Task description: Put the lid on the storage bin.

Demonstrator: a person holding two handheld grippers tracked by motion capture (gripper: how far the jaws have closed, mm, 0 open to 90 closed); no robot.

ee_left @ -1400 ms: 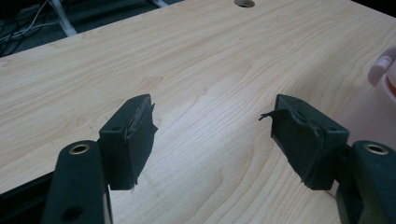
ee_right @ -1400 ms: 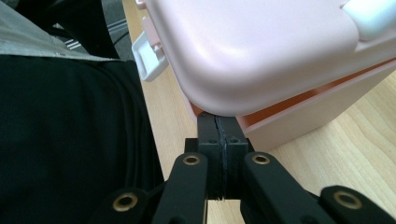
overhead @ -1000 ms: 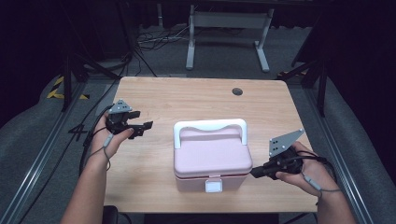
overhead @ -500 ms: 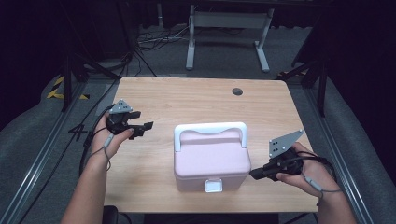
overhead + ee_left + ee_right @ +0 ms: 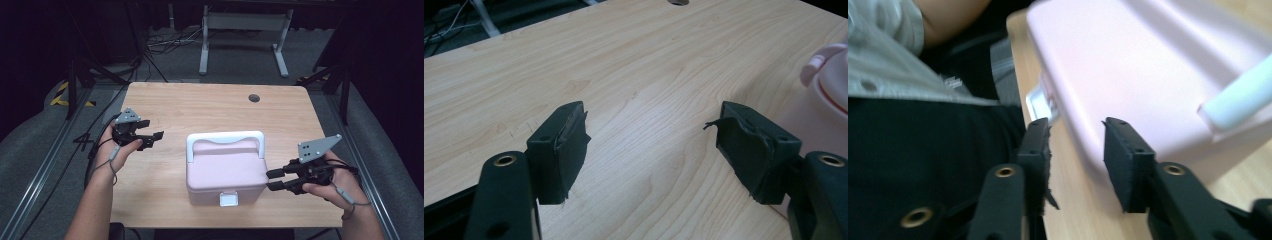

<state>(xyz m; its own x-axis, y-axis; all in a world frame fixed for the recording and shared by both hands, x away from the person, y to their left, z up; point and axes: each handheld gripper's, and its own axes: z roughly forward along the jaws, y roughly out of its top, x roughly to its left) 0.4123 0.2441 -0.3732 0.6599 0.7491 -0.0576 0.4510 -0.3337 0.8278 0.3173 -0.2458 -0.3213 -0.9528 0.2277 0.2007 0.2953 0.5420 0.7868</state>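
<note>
Now both tongs (image 5: 159, 137) (image 5: 272, 180) gape beside the pink box (image 5: 225, 167).

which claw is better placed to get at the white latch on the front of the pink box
Probably the right claw: it sits open beside the pink box, near its front corner and the latch. The left claw is open farther off, over bare table.

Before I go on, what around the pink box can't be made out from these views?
- Box contents: hidden by its shut lid, high view.
- Latch: blurred in the right gripper view, so locked or not is unclear.
- Box in the left gripper view: cut off by the right edge.
</note>
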